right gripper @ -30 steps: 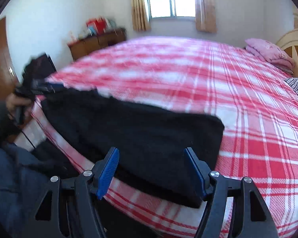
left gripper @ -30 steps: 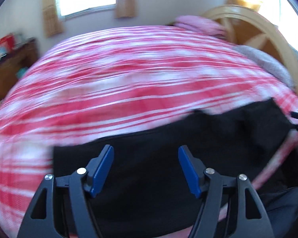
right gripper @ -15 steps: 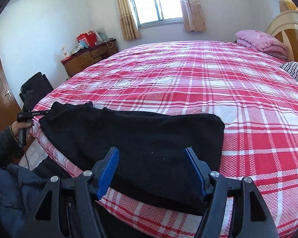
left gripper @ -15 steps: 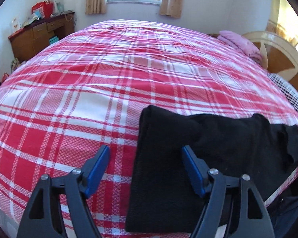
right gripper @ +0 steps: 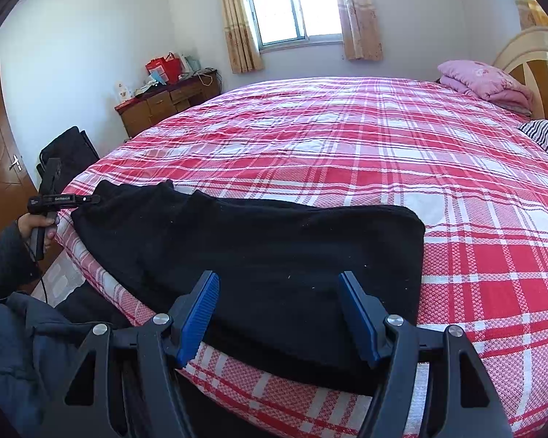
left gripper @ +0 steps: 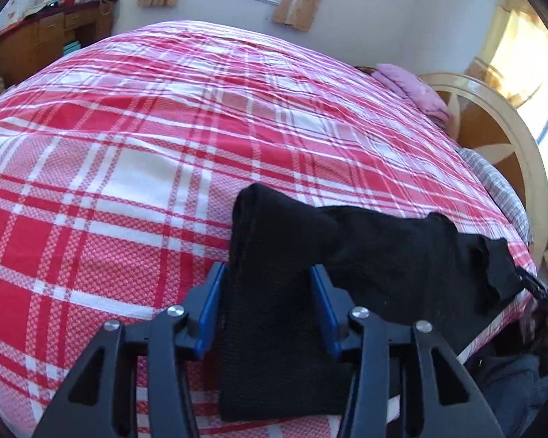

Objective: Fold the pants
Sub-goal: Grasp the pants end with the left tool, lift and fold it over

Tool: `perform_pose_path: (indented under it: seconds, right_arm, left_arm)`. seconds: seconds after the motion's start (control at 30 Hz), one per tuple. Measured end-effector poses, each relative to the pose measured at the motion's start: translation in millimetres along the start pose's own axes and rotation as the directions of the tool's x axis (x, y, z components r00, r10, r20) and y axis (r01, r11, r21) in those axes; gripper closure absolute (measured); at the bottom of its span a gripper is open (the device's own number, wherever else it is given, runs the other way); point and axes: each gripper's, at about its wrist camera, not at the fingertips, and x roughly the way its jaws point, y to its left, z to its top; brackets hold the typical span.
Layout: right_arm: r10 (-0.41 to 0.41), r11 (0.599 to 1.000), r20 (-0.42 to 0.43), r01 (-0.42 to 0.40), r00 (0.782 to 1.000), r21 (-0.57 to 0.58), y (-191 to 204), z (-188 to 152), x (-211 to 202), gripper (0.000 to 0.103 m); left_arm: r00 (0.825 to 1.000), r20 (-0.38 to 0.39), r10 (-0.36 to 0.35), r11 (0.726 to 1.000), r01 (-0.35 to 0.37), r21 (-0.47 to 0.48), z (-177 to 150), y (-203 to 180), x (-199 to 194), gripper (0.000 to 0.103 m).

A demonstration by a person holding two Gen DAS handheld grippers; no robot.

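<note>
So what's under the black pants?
The black pants lie on the red plaid bedspread, which shows all around them. Whatever sits directly beneath the cloth is covered.

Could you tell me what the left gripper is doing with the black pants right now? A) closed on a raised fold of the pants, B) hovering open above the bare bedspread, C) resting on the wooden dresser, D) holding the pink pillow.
A: the left gripper has its jaws pressed on a raised fold of the black pants above the plaid bedspread.
</note>
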Motion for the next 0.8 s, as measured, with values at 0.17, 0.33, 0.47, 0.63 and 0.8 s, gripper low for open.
perform_pose_path:
  seconds: [0.17,0.33,0.47,0.63,0.8]
  right_arm:
    - [-0.013,1.000,0.010,0.012,1.000,0.011,-2.4,0.9,-1.0,0.035]
    - [-0.016,0.999,0.039,0.015,0.999,0.033,-7.9,3.2,-6.0,0.035]
    - [-0.029,0.998,0.044,0.026,0.999,0.060,-14.5,3.8,-6.3,0.035]
    - [-0.040,0.996,0.067,0.034,0.997,0.076,-17.3,5.8,-12.0,0.035]
    - [-0.052,0.994,0.098,0.042,0.994,0.105,-24.9,10.2,-20.7,0.035]
  left_arm:
    - [1.000,0.007,-0.017,1.000,0.017,-0.009,3.1,-5.1,-6.6,0.088]
    - [0.998,0.049,-0.038,0.999,0.037,0.015,11.3,-24.5,-24.4,0.088]
    - [0.984,0.078,-0.161,0.986,0.164,-0.028,21.5,-43.3,-41.3,0.088]
    - [0.951,0.080,-0.299,0.948,0.305,-0.086,32.7,-73.2,-48.8,0.088]
    - [0.922,0.058,-0.383,0.922,0.385,-0.042,50.2,-127.8,-38.9,0.088]
